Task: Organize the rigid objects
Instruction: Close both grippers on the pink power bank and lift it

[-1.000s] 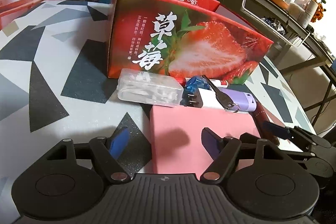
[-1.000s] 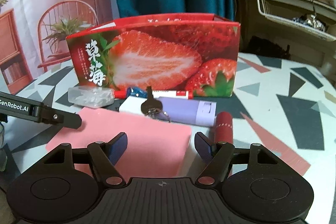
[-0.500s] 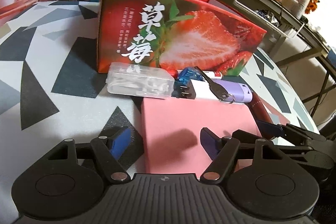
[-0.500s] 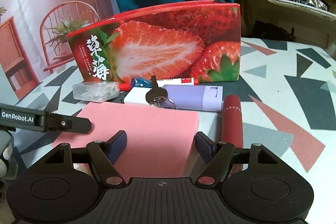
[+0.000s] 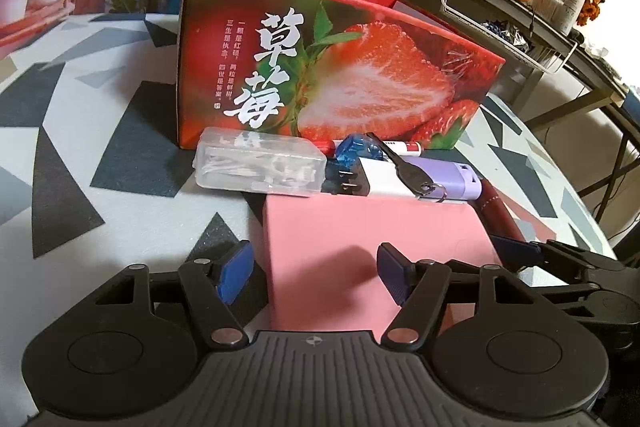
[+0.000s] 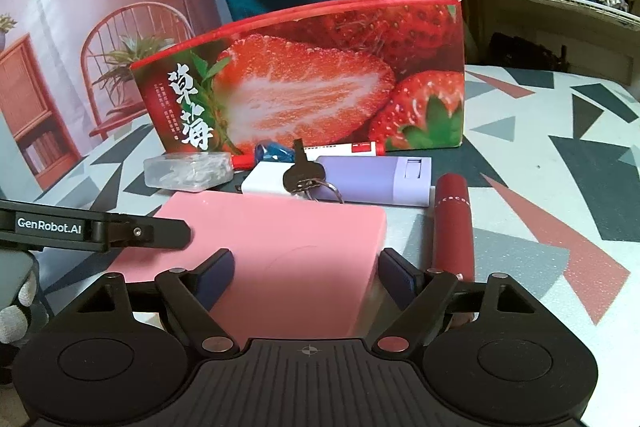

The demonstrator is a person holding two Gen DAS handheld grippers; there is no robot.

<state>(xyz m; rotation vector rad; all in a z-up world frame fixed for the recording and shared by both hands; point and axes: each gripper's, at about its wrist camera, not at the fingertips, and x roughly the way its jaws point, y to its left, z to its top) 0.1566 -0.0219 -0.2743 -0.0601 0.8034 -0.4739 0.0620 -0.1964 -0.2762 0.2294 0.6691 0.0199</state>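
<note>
Lying on the patterned table (image 5: pixel 60 163) before one strawberry box (image 5: pixel 320 67), printed "草莓", are one pink block (image 6: pixel 288 251), one clear case (image 5: pixel 260 167), one white-and-lilac charger (image 6: pixel 360 179) bearing one key (image 6: pixel 302 173), one red tube (image 6: pixel 454 223), one red-capped marker (image 6: pixel 344 149) and one blue wrapper (image 6: pixel 274 151). The left gripper (image 5: pixel 314 271), marked "GenRobot.AI", tilts downward, jaws closing about the block's left edge, pads clear. The right gripper (image 6: pixel 306 273) tilts likewise, jaws opening astride the block's right edge.
</note>
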